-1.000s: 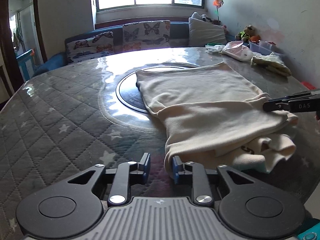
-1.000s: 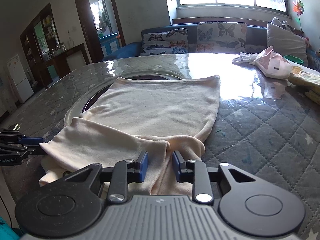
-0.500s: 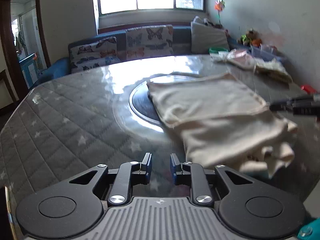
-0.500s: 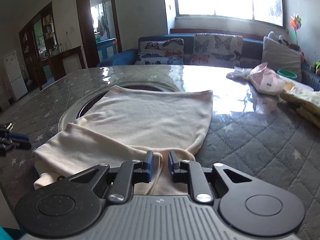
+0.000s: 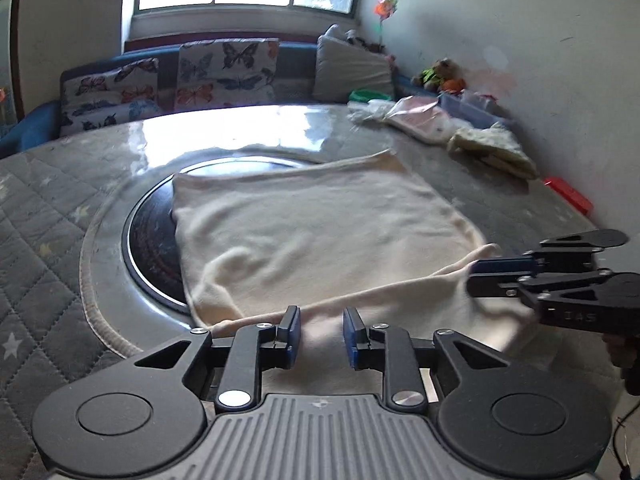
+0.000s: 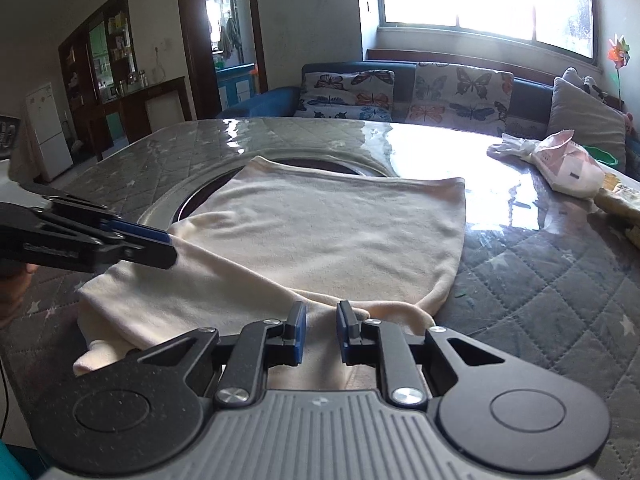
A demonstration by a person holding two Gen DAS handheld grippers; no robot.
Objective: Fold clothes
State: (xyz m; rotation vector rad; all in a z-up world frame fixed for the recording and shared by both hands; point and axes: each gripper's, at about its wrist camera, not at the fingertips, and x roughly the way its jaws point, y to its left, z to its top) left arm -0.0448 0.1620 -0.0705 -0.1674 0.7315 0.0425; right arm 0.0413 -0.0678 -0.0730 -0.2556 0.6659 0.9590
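A cream garment [image 5: 320, 216] lies on the round table, its near part folded back over itself into a raised fold edge. My left gripper [image 5: 322, 334] is at the left end of that edge. Its jaws are opening, with cloth in the gap between the blue pads [image 5: 290, 336] and no visible pinch. My right gripper [image 6: 321, 330] is shut on the same fold at its right end. In the left wrist view the right gripper [image 5: 474, 276] comes in from the right with cloth bunched at its tips. The left gripper [image 6: 166, 246] touches the garment [image 6: 340, 232] in the right wrist view.
The table [image 5: 48, 240] has a quilted grey cover under a clear sheet and a dark round inset [image 5: 152, 236] partly under the garment. Plastic bags [image 5: 416, 120], folded cloths [image 5: 492, 148] and a red item [image 5: 568, 196] sit at the far right by the wall. A sofa [image 5: 224, 68] stands behind.
The left gripper left the garment's near corner, swung off to the left, then came back over the fold edge with its jaws slightly wider. The right gripper kept its hold and barely moved.
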